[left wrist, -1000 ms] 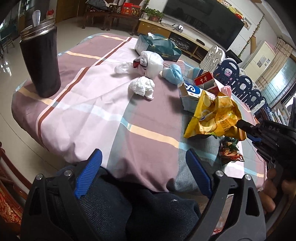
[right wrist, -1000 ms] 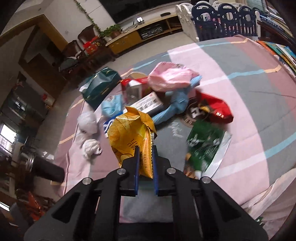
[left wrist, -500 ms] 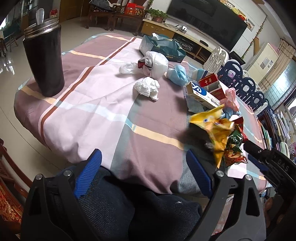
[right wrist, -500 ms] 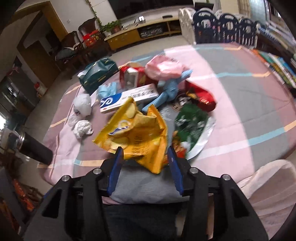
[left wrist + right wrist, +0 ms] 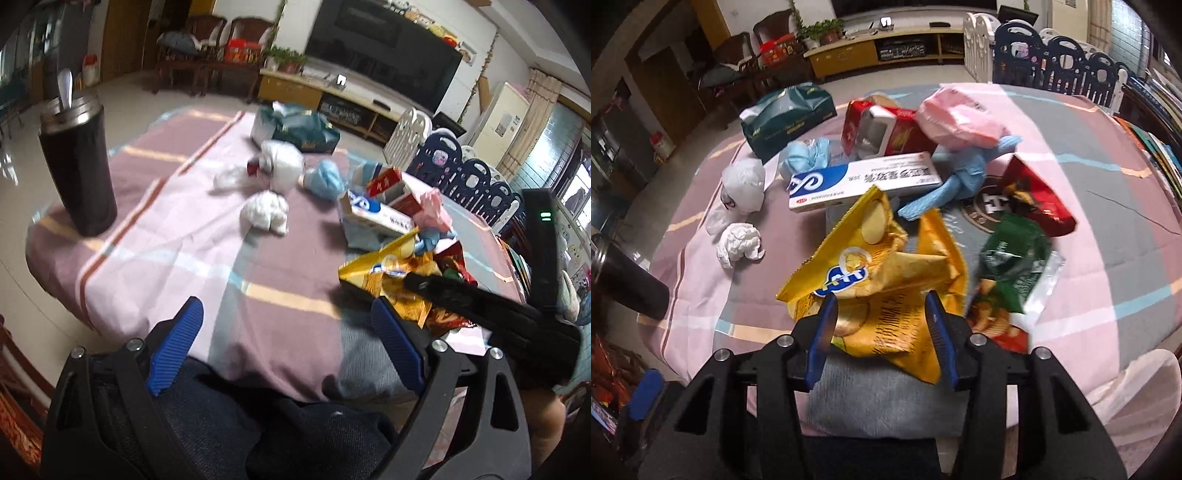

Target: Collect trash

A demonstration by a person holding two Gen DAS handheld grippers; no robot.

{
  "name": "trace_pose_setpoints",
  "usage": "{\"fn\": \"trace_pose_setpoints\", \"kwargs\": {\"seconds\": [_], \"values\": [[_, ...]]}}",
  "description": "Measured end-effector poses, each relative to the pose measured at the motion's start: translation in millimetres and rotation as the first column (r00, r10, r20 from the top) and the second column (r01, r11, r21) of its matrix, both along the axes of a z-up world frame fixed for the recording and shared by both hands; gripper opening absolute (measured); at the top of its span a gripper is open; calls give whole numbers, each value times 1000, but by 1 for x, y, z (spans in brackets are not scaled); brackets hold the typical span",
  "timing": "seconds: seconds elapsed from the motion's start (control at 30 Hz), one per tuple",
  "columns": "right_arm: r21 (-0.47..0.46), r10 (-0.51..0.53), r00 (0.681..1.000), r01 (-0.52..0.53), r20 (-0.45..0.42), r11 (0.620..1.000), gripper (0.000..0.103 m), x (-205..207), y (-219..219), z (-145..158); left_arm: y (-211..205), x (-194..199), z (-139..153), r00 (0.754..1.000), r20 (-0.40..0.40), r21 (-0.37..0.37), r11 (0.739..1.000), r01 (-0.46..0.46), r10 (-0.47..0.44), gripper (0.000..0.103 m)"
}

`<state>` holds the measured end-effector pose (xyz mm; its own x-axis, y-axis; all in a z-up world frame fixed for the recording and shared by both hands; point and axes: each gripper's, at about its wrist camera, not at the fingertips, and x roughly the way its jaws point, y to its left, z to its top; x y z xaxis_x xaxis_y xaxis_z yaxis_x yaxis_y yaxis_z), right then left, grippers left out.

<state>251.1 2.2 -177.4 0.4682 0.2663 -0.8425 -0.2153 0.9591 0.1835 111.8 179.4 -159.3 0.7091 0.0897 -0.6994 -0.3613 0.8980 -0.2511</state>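
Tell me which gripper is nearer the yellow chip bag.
Right. The right gripper straddles the yellow chip bag, jaws open; the left gripper hangs open off to the bag's side.

right gripper [image 5: 882,325] jaws just opened, yellow chip bag [image 5: 886,280] released onto table

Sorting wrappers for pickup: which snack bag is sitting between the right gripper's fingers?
The yellow chip bag, crumpled between the open right gripper; the green bag and red bag lie farther away.

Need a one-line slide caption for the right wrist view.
Right gripper, jaws open, astride a crumpled yellow chip bag among wrappers, boxes and tissues on a striped tablecloth.
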Motion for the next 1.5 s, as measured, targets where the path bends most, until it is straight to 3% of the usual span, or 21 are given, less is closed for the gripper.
{"fn": "trace_pose_setpoints", "kwargs": {"seconds": [0.27,0.43,0.53,0.63,0.7,0.73,0.8,0.87,0.97,1.07,1.5], "values": [[26,123,990,-121,-66,992,49,0,41,-23,25,-12,12,985,73,12,987,-158,157,92],[97,187,980,-180,-69,979,49,-16,43,-10,36,-14,9,978,59,-17,980,-201,201,92],[72,136,990,-133,-33,988,49,-25,25,4,39,-16,7,976,54,-29,977,-210,211,93],[99,-20,990,7,138,995,49,-37,-20,32,39,-14,4,978,38,-36,978,-205,206,93],[53,-148,971,141,189,989,63,-33,-45,40,37,-14,3,979,28,-36,979,-200,201,93],[14,-217,957,218,194,976,71,-26,-58,39,35,-13,2,980,25,-35,980,-197,198,93],[-28,-331,934,337,133,941,72,-8,-84,26,34,-12,1,982,22,-30,981,-189,190,93],[-18,-376,926,377,39,926,72,5,-103,7,31,-12,0,982,21,-23,982,-185,185,94],[-1,-384,922,385,-42,923,77,14,-111,-18,31,-10,-2,983,14,-23,983,-183,183,94],[20,-373,925,375,-66,927,80,14,-105,-31,31,-9,-4,983,7,-26,983,-183,184,94],[84,-274,960,278,-54,957,80,4,-78,-18,31,-9,-7,983,-8,-29,982,-185,185,94]]}}
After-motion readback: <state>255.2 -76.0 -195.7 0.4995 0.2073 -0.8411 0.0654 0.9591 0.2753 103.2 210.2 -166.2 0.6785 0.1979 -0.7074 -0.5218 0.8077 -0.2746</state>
